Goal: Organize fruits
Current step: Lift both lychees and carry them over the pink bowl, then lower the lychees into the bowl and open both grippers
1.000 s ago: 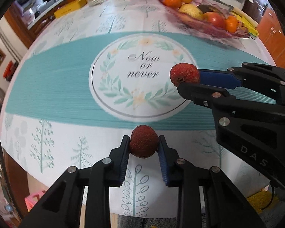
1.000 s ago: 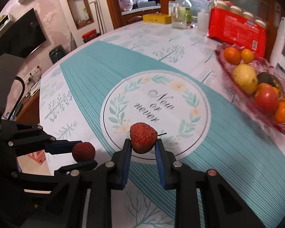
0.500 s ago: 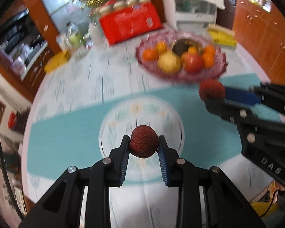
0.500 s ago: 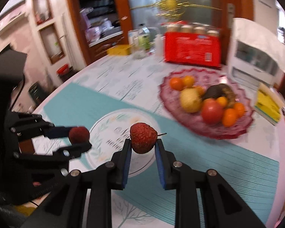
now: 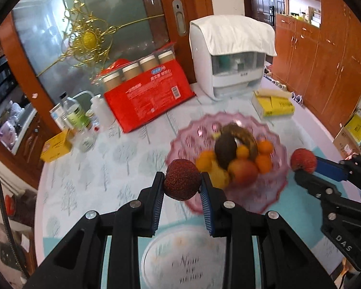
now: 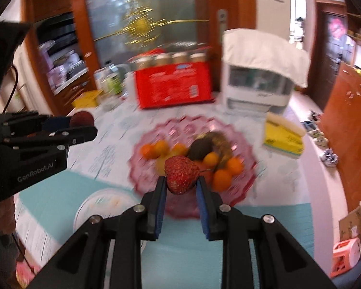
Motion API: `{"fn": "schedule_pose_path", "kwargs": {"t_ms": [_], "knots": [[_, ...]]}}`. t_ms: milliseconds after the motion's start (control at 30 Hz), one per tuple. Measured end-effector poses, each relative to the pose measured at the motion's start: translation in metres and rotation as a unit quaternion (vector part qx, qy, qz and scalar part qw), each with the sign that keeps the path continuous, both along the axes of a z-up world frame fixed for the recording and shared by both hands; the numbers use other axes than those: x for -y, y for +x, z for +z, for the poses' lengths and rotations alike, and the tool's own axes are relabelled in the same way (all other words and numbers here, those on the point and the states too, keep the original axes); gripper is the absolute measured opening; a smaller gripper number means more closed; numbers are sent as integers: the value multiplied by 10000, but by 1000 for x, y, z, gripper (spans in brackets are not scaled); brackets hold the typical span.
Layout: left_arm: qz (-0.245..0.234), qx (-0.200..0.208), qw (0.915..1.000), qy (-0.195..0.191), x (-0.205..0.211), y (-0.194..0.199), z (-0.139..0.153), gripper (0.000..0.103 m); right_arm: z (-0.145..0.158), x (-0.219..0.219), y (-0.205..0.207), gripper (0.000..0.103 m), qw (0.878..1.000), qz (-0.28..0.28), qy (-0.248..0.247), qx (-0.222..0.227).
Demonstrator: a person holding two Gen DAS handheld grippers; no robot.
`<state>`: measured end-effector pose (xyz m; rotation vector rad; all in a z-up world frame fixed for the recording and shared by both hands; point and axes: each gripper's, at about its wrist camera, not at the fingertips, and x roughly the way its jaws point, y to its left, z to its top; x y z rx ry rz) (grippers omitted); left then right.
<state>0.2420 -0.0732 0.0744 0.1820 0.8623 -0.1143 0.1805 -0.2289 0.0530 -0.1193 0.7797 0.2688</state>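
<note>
My left gripper (image 5: 182,185) is shut on a dark red lychee (image 5: 182,179), held in the air just short of the near left rim of the pink glass fruit plate (image 5: 278,185). The plate holds oranges, a red apple, a yellow pear and a dark avocado. My right gripper (image 6: 181,180) is shut on a brighter red lychee (image 6: 181,177) with a short stem, held above the plate's near rim (image 6: 142,168). Each gripper shows in the other's view: the right one (image 5: 303,161), the left one (image 6: 82,120).
Behind the plate stand a red package of paper cups (image 5: 148,96), a white appliance under a cloth (image 5: 231,55), a yellow box (image 5: 273,106), bottles (image 5: 77,118) and a second yellow box (image 5: 56,145). The teal tablecloth's round emblem (image 5: 183,257) lies under the grippers.
Both grippers have risen and advanced from over the round emblem toward the fruit plate, each still holding its lychee. The plate now lies directly ahead and close.
</note>
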Motion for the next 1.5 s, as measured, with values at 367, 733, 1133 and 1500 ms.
{"fn": "schedule_pose_path", "kwargs": {"t_ms": [367,733,1133,1500], "knots": [[-22,-526,9975,-474,7,112,-51,28,-15,17,83,25,9942,-1012,326,-173],[-45,-1026,9928,-614,21,150,-115,28,-79,14,121,26,9888,-1162,287,-892],[114,-999,9930,-623,15,159,-130,83,-105,3,134,39,9889,-1010,216,-1072],[74,-1237,9886,-856,15,156,-133,92,-105,-1,131,55,9900,-1053,72,-936]]}}
